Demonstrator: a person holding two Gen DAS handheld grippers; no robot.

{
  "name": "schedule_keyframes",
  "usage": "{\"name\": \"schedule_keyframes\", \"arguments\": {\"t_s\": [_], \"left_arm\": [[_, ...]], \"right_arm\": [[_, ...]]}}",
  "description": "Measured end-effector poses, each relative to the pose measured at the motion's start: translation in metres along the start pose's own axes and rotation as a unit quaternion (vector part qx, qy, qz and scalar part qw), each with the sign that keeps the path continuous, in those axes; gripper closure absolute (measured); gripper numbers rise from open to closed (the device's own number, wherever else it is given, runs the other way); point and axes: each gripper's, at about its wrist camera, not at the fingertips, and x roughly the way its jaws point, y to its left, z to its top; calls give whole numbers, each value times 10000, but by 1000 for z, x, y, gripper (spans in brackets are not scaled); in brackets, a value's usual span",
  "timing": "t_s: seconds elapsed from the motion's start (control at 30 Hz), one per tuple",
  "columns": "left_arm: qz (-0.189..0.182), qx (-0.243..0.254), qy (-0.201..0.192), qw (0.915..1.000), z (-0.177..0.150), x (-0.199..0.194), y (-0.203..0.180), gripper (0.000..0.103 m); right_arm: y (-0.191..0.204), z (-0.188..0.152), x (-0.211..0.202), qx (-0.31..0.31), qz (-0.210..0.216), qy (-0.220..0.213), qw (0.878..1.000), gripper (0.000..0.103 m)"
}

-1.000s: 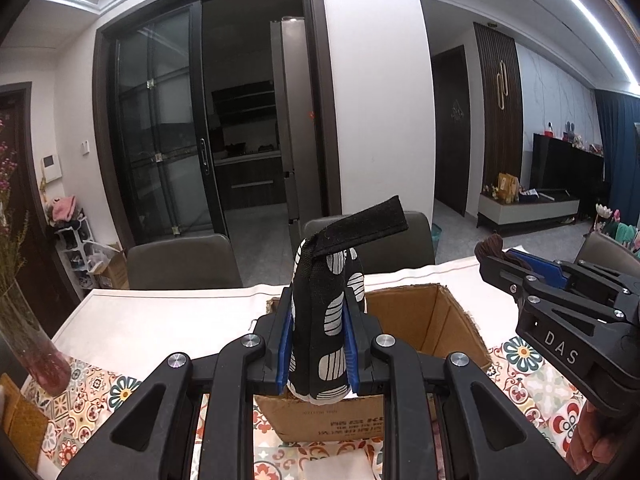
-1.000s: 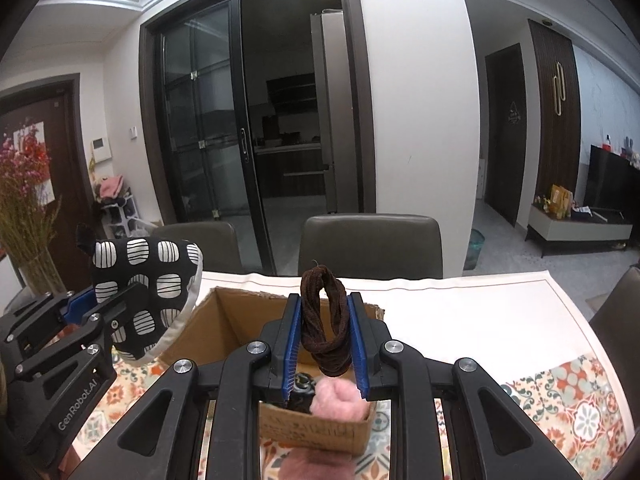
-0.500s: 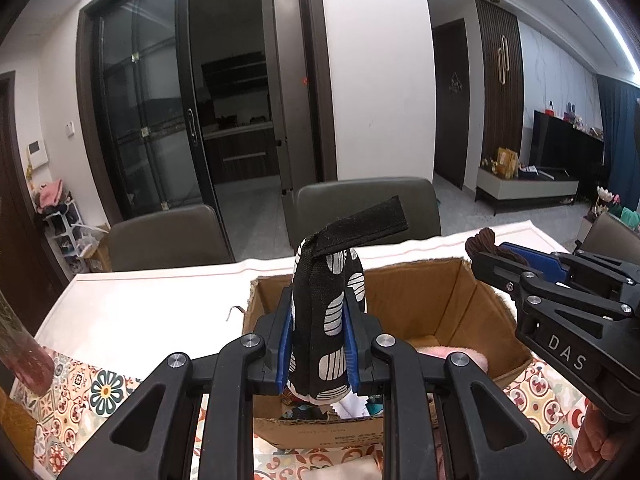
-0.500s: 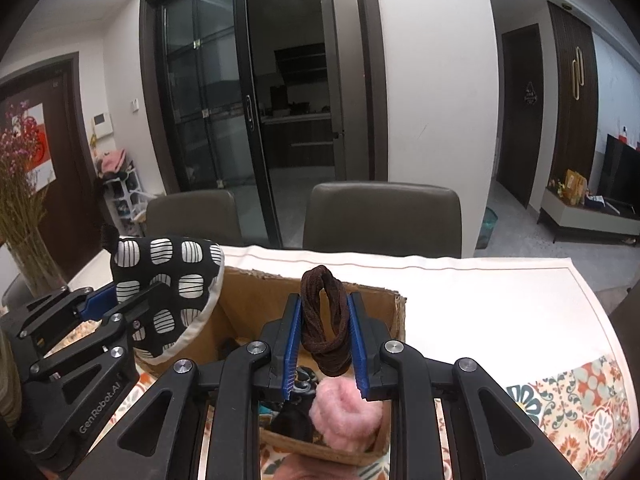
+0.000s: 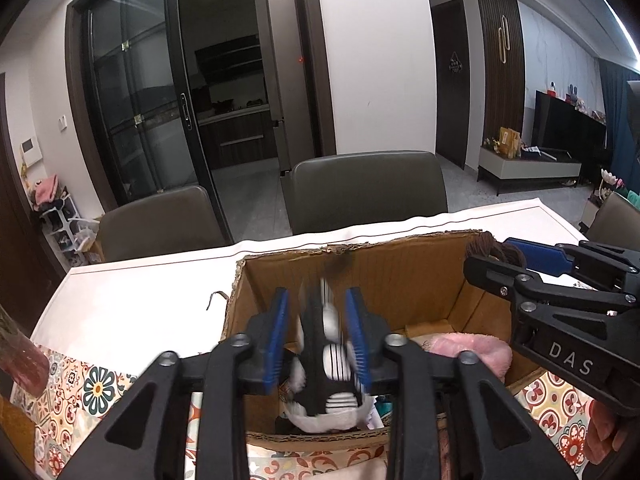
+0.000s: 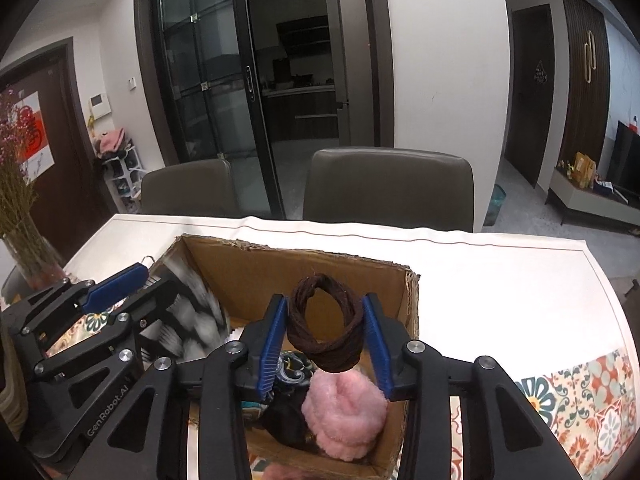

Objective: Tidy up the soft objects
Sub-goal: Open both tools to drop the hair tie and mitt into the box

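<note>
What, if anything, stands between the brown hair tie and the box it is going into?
Nothing visible. The brown hair tie sits between the right gripper's open fingers, over the open cardboard box. Directly beneath lies only a pink fluffy item already in the box.

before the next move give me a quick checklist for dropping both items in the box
1. Left gripper open: ok.
2. Patterned mitt free of the pads and blurred as if falling into the cardboard box: ok.
3. Right gripper over the box: ok.
4. Brown hair tie released: cannot tell; jaws look spread, but it bridges both pads.
5. Room beside the pink fluffy item: ok.
</note>
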Motion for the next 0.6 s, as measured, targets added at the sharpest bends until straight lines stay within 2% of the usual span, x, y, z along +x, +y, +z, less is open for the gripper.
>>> {"name": "schedule_keyframes", "arguments": {"t_s": [0.13,0.2,0.6], "left_arm": [[27,14,-14,10000,0,-3,-1,66],[64,14,-37,10000,-1,-6,1,65],[299,-65,-203,9993,-6,-41,8,62]], "right_arm": [[2,-1,-2,-6,2,-26,10000,51],[4,0,-2,-14,-2,-52,10000,49],[10,-6,-24,-90,-71,-150,9998,49]]}}
